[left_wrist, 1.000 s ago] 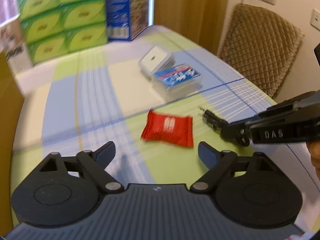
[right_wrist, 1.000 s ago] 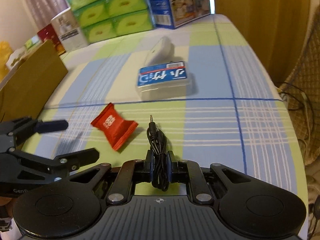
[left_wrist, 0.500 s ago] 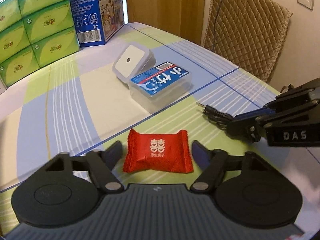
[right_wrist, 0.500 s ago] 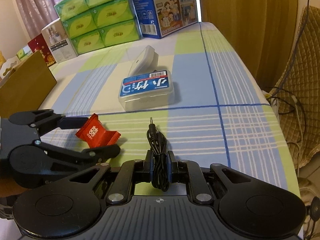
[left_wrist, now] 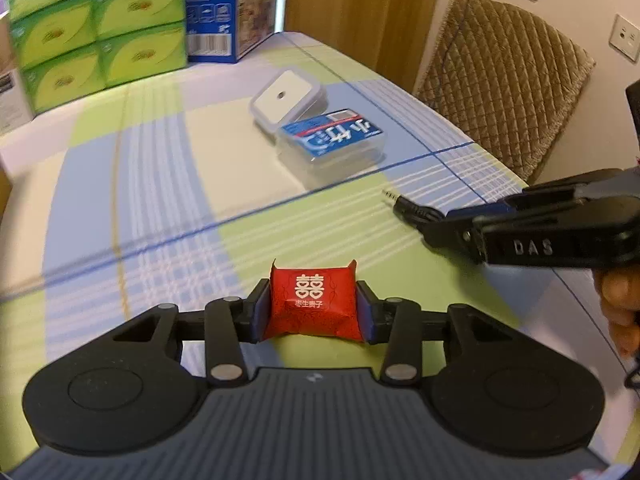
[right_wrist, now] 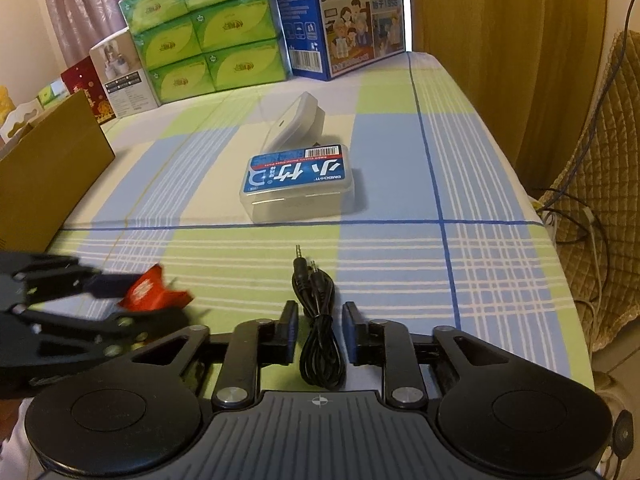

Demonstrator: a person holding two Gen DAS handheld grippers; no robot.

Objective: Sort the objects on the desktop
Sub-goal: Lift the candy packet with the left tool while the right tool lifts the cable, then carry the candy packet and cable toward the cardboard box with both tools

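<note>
The left tool (left_wrist: 313, 307) is pinching the red candy (left_wrist: 312, 303); the right tool (right_wrist: 319, 333) is standing spread around the black cable (right_wrist: 318, 320). Sorting is barely starting: the clear box (right_wrist: 297, 182) is waiting at twelve o'clock.

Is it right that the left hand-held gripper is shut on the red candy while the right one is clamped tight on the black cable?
Not quite. The left hand-held gripper is shut on the red candy, but the right hand-held gripper is open: in the right wrist view its jaws stand apart on either side of the black cable, which lies between them on the tablecloth.
</note>
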